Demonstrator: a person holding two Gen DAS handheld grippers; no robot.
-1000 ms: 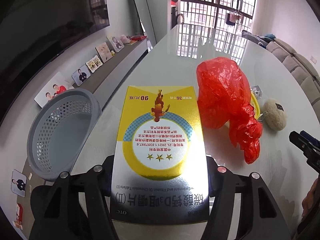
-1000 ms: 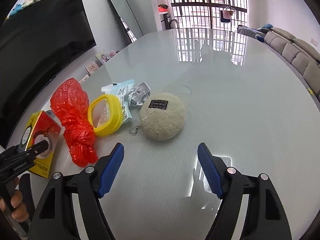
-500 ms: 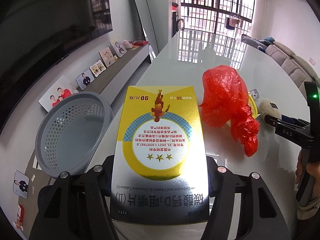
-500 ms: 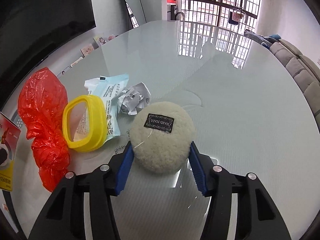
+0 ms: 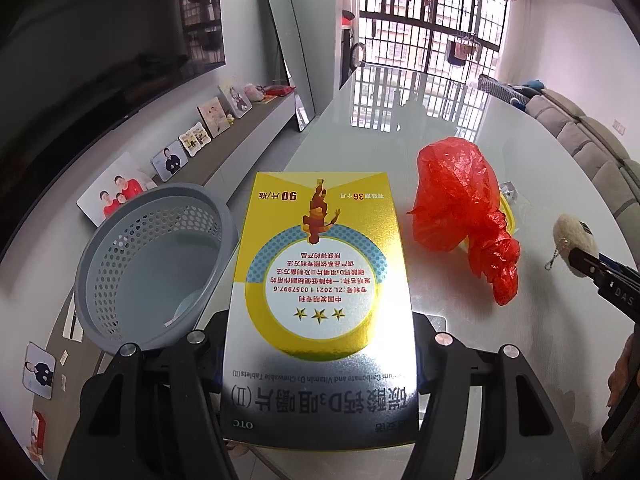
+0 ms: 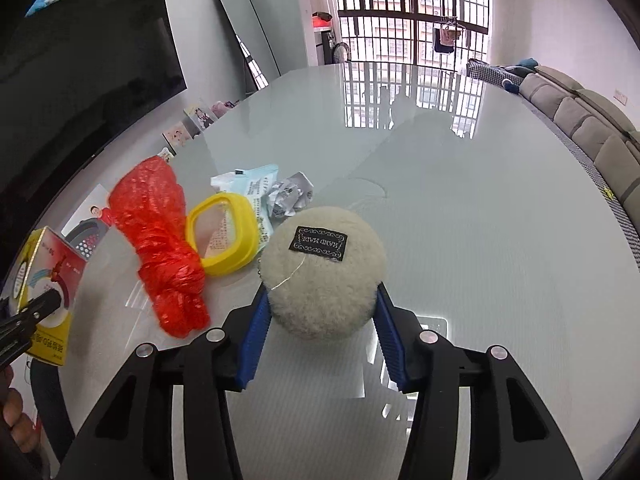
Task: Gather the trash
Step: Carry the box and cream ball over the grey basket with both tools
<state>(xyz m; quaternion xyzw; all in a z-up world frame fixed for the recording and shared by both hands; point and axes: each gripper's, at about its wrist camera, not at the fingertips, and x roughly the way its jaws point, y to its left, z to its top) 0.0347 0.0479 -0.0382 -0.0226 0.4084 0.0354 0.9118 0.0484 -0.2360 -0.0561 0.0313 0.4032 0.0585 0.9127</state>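
fluffy round pompom (image 6: 325,276) squeezed by right gripper (image 6: 320,322); left gripper (image 5: 320,368) pinches glossy flat tablet box (image 5: 320,300).

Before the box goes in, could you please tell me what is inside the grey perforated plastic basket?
The grey perforated plastic basket shows only bare floor inside; its near corner is hidden behind the yellow tablet box.

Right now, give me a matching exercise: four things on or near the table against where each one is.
1. box
2. pompom
3. red bag
4. basket

a. lying on the table
b. between the right gripper's fingers
c. beside the table edge
d. in the left gripper

Pairs: 1-d, 2-b, 3-a, 4-c
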